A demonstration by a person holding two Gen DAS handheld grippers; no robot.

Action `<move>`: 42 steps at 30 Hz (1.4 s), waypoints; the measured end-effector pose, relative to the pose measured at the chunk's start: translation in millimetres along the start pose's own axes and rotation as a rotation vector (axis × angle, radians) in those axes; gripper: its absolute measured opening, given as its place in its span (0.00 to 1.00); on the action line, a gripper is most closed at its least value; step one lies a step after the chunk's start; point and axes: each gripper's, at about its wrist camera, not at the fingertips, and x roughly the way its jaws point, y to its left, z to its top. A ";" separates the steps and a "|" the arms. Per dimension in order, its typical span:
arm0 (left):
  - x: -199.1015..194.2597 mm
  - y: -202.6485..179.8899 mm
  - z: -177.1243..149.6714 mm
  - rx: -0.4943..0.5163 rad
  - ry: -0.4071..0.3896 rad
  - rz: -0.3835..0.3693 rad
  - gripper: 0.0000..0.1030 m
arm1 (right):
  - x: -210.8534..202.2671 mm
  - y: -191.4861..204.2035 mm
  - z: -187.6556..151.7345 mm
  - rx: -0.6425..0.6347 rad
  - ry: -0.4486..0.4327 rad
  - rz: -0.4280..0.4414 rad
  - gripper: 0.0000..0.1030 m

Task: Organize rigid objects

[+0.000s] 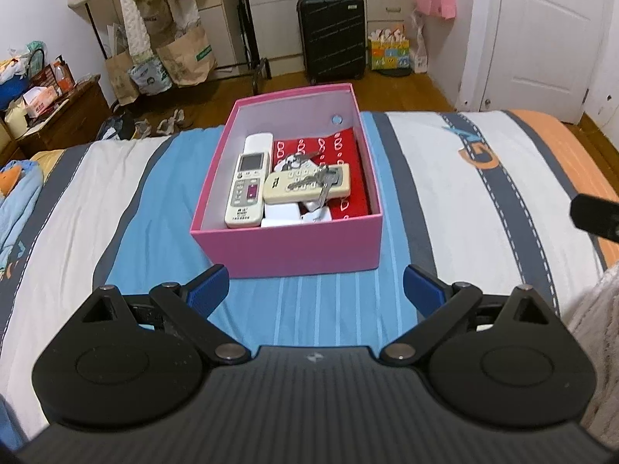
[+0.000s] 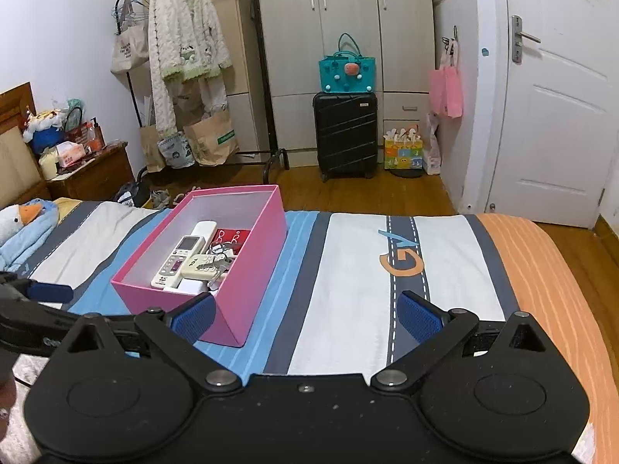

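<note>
A pink box (image 1: 286, 245) stands on the striped bed (image 1: 445, 178). Inside it lie a white remote (image 1: 249, 183), a cream remote (image 1: 305, 185) with a bunch of keys (image 1: 317, 183) on top, a red booklet (image 1: 348, 147) and white adapters (image 1: 298, 214). My left gripper (image 1: 315, 290) is open and empty, just in front of the box. In the right wrist view the box (image 2: 247, 294) sits left of centre. My right gripper (image 2: 305, 315) is open and empty, to the right of the box above the bedspread (image 2: 445, 255). The left gripper's finger (image 2: 50, 292) shows at the left edge.
A blue duck plush (image 2: 27, 228) lies at the bed's left end. Beyond the bed are a wooden nightstand (image 2: 93, 174), a clothes rack (image 2: 185, 62), a black suitcase (image 2: 344, 131) and a white door (image 2: 553, 108). A knit sleeve (image 1: 595, 348) is at my right.
</note>
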 end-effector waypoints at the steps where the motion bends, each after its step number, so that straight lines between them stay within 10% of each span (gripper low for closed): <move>1: 1.0 0.0 -0.2 -0.003 0.002 0.005 0.95 | 0.0 0.6 -0.1 -0.004 0.000 -0.006 0.98; 42: -2.9 9.7 4.2 -0.077 0.000 0.025 1.00 | 15.0 -1.4 -6.4 0.024 0.055 -0.064 0.98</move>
